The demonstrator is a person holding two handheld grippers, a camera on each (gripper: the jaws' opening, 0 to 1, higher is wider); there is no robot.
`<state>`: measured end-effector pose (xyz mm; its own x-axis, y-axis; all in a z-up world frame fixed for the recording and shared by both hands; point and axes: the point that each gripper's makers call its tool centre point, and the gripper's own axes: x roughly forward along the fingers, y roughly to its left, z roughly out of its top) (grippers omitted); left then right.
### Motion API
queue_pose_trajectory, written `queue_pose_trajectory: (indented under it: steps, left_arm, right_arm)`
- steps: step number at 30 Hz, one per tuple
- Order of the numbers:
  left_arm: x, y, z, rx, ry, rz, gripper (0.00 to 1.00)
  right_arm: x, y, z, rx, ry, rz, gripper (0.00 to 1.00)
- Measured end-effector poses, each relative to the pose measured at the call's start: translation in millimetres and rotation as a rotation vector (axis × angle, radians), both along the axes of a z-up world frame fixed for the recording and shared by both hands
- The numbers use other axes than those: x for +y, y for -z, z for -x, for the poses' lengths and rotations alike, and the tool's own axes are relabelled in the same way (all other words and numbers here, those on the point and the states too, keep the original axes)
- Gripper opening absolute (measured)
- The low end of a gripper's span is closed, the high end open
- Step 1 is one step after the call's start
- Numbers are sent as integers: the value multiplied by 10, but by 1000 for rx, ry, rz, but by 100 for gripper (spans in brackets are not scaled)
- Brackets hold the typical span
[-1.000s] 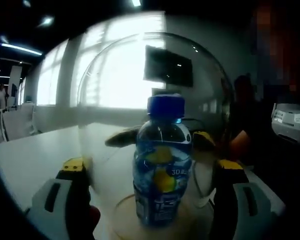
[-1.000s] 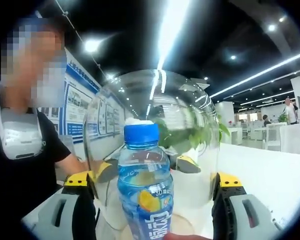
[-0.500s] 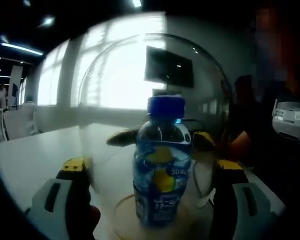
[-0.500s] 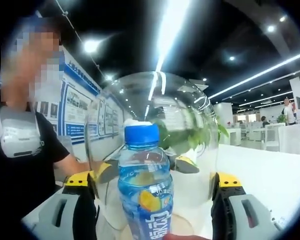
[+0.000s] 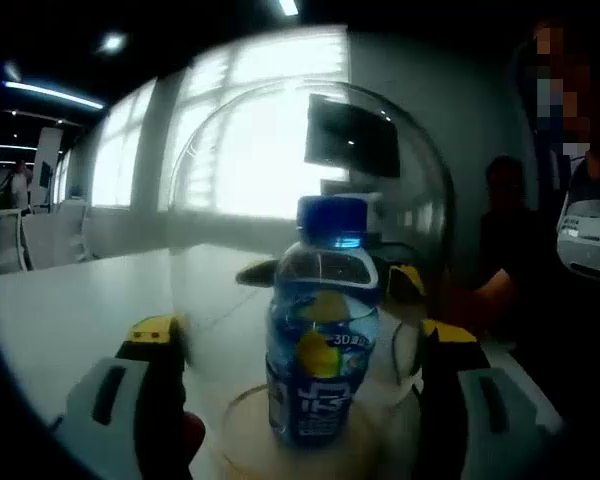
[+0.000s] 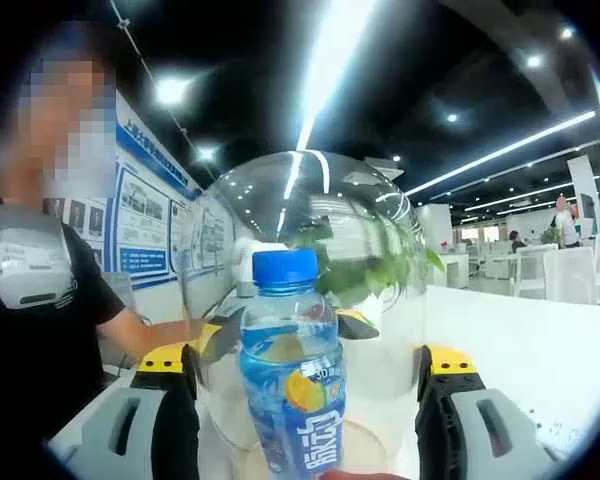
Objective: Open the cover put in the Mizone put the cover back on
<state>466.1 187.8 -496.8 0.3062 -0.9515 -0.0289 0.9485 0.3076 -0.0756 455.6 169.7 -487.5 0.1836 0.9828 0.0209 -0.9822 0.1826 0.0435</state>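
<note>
Bottle (image 5: 320,330) upright on wood base (image 5: 242,440) atop white counter (image 5: 70,300), inside clear dome cover (image 5: 400,180) | L tool (image 5: 295,345) & R tool (image 6: 305,370) jaws clamped on dome sides | Est.: bottle in; cover looks nearly seated, release left.

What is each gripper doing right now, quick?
Left gripper: fingers pressed on the clear dome cover over the Mizone bottle, holding it.
Right gripper: fingers on the same cover's opposite sides, holding it.
</note>
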Motion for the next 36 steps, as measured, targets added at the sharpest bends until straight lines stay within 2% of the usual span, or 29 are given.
queue_pose_trajectory:
  steps: [6,12,16,20,24,29,36]
  left_arm:
    - [76,-28,24,21,-30,42,83]
    - [156,-17,51,-2,-71,25,77]
    - [192,-9,56,-14,-110,-1,74]
    - [210,1,64,3,-147,16,73]
    - [256,13,90,14,-176,18,70]
    - [335,23,146,2,-205,10,65]
    - [422,94,238,4,-261,10,57]
  right_arm:
    - [-75,12,21,1,37,12,78]
    - [-213,0,42,28,72,-20,71]
    - [-328,-15,79,35,99,-37,62]
    - [-417,4,115,62,131,-43,54]
    - [-450,4,178,52,141,-33,52]
    - [-458,-8,241,57,170,-40,48]
    - [-451,74,256,74,239,11,44]
